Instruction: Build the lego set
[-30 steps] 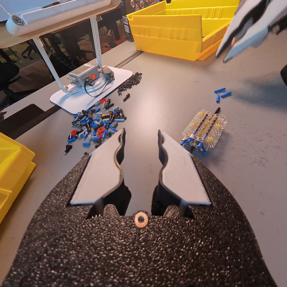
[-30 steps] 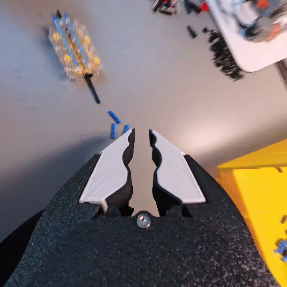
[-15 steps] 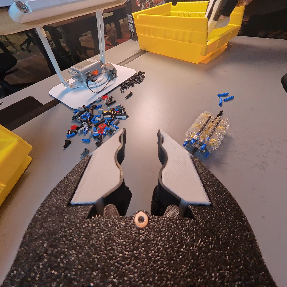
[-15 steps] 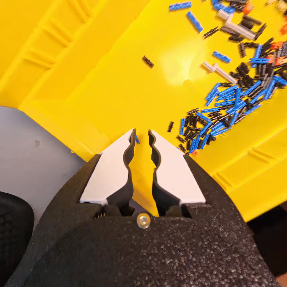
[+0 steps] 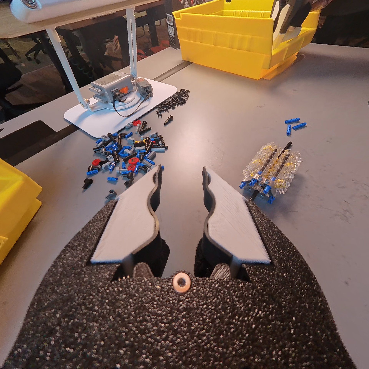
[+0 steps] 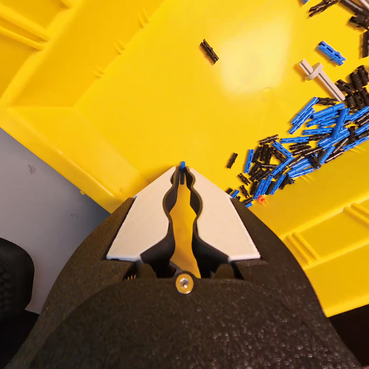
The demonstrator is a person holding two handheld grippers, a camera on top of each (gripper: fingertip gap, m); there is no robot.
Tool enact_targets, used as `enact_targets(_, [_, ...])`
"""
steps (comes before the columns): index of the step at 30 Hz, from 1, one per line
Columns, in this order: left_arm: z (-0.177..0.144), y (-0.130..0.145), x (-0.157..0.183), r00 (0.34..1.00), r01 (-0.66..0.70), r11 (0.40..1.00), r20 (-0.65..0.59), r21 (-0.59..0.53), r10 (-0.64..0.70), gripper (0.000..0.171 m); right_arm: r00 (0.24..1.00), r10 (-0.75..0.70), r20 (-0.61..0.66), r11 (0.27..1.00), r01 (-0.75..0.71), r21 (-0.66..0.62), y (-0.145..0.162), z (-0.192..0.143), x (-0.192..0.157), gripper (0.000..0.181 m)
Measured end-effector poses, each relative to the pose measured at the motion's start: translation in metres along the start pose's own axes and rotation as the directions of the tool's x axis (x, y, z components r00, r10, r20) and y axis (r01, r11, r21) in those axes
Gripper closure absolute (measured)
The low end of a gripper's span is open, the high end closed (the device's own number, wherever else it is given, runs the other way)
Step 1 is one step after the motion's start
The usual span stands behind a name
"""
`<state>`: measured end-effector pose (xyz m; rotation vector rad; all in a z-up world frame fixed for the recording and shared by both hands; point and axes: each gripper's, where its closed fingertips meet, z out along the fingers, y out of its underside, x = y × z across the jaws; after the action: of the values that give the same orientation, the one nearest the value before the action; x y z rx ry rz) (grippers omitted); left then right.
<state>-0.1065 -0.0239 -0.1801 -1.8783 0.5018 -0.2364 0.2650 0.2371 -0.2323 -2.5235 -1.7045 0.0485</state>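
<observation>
Your right claw [image 6: 182,169] is pinched down on a small blue pin [image 6: 182,173], tips closed tight around it with its end poking out past them. You're holding it over the yellow bin [image 6: 159,99], above the bare floor near the bin's front wall. Off to the right of the tips lies a heap of blue and black pins [image 6: 311,147] along the bin's edge, with a grey axle piece [image 6: 319,79] and a lone black pin [image 6: 209,52] farther up. From the left wrist view, that same claw [image 5: 285,22] shows far off, dipped into the yellow bin [image 5: 229,52] at the back of the tabletop [image 5: 219,111].

Your left claw [image 5: 181,172] hangs spread wide with nothing between its fingers, just over the grey tabletop. Just left of its tip sits a scatter of small blue, black, red and grey parts [image 5: 127,157]. To its right lies a roller of clear and yellow toothed pieces on black axles [image 5: 271,169], and beyond that three loose blue pins [image 5: 293,124]. Farther back there's a grey motor block [image 5: 117,88] on a white stand base [image 5: 95,119], a pile of tiny black pins [image 5: 173,100] beside it, and another yellow bin [image 5: 14,203] at the left edge.
</observation>
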Motion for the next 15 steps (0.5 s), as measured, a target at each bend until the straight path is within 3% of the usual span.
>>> enact_targets(3, [0.000, 0.000, 0.001, 1.000, -0.015, 1.000, 0.006, 0.000, 0.015, 0.132, 0.999, -0.005, -0.034, 0.998, 0.007, 0.065, -0.007, -0.007, 0.001, 0.178])
enact_targets(5, [-0.002, 0.001, 0.001, 1.000, -0.012, 1.000, 0.008, -0.002, 0.012, 0.132, 0.998, 0.008, -0.057, 0.973, 0.005, 0.232, -0.031, -0.041, -0.008, 0.178])
enact_targets(7, [-0.003, 0.000, -0.001, 1.000, 0.002, 1.000, 0.008, 0.002, -0.002, 0.132, 0.996, -0.047, -0.070, 0.909, 0.072, 0.412, -0.059, -0.091, -0.042, 0.178])
enact_targets(9, [-0.003, -0.001, -0.003, 1.000, 0.016, 1.000, 0.009, 0.010, -0.016, 0.132, 0.983, -0.167, -0.070, 0.856, 0.180, 0.485, -0.072, -0.120, -0.095, 0.179])
enact_targets(12, [-0.001, -0.003, -0.003, 1.000, 0.030, 0.999, 0.001, 0.016, -0.030, 0.131, 0.939, -0.343, -0.029, 0.833, 0.318, 0.453, -0.074, -0.097, -0.175, 0.178])
enact_targets(15, [-0.001, -0.002, 0.000, 1.000, 0.019, 1.000, 0.004, 0.008, -0.019, 0.130, 0.914, -0.405, 0.001, 0.835, 0.369, 0.408, -0.071, -0.048, -0.216, 0.178])
